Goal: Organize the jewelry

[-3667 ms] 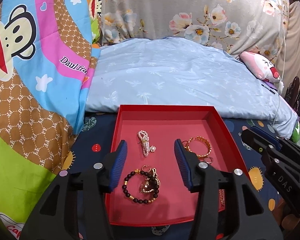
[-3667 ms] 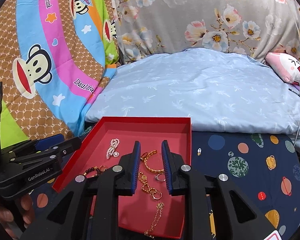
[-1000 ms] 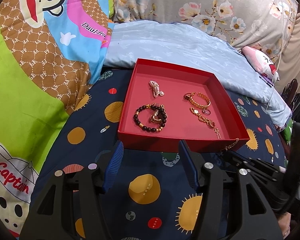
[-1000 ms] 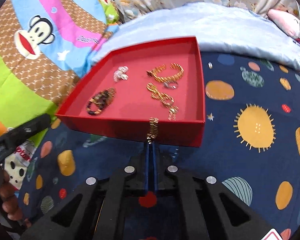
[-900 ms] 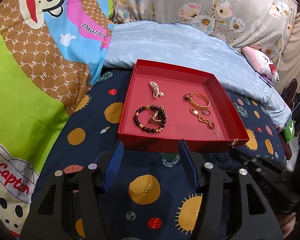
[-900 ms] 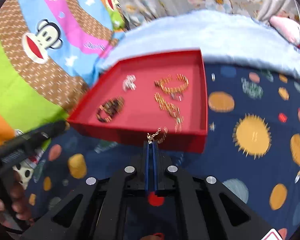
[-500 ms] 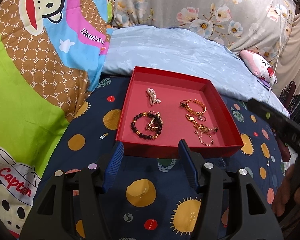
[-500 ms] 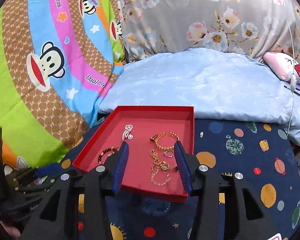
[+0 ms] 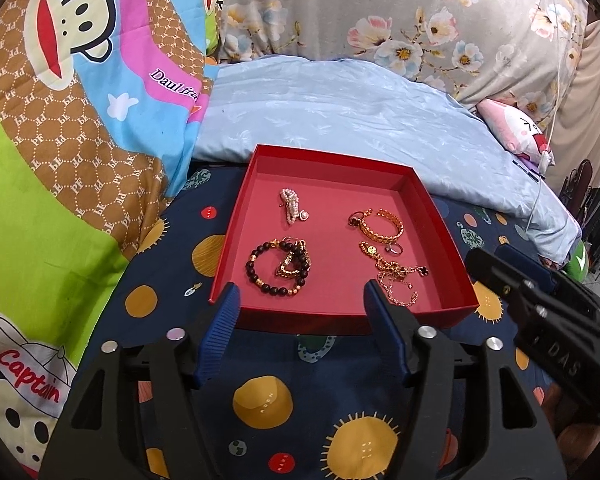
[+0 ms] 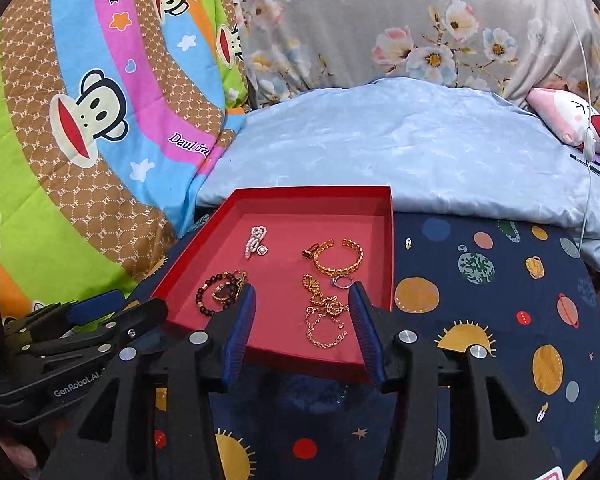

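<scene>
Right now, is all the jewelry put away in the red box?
Nearly. The pearl piece, gold bangle, bead bracelet and gold chain all lie inside the red box. The left gripper and right gripper hold nothing, their jaws opening. Maybe only untangling remains.

My L wrist cam looks fwd-down over its tool [image 9: 300, 300], red tray [image 9: 342, 322] near at 12. R wrist cam does likewise, tray [image 10: 312, 364] toward 11. Both share tray, bed, blankets.
</scene>
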The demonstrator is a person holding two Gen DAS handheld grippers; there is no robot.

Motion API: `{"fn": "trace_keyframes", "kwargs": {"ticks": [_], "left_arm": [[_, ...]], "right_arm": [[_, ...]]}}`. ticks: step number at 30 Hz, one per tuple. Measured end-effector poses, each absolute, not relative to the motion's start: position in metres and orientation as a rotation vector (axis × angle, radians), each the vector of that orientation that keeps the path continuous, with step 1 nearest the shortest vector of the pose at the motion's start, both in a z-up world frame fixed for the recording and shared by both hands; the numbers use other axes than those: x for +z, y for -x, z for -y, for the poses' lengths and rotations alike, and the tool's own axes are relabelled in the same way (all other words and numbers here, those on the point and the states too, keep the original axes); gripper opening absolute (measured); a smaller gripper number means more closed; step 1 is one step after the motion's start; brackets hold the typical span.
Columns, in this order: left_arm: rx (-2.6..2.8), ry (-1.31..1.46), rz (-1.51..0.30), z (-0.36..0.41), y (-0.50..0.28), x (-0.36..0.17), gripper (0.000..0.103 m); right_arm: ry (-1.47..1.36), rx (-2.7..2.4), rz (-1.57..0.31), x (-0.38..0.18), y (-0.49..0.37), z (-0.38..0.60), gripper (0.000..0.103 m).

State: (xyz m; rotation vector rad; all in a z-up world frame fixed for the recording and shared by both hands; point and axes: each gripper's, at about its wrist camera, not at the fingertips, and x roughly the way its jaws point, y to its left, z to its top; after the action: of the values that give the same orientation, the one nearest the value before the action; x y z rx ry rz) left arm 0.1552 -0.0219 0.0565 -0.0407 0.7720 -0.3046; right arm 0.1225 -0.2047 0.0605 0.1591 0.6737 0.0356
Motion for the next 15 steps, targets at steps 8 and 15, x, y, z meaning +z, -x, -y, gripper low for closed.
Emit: {"fn": "trace_keyframes", "kwargs": {"ticks": [8, 15], "left_arm": [[-0.170, 0.001, -0.734, 0.028, -0.148, 0.062, 0.087], [-0.084, -0.055, -0.692, 0.026, -0.135, 0.070, 0.093]], "right_arm": [[-0.144, -0.010, -0.655, 0.064, -0.111, 0.201, 0.069], [-0.141, -0.068, -0.638, 0.068, -0.097, 0.200, 0.083]]}}
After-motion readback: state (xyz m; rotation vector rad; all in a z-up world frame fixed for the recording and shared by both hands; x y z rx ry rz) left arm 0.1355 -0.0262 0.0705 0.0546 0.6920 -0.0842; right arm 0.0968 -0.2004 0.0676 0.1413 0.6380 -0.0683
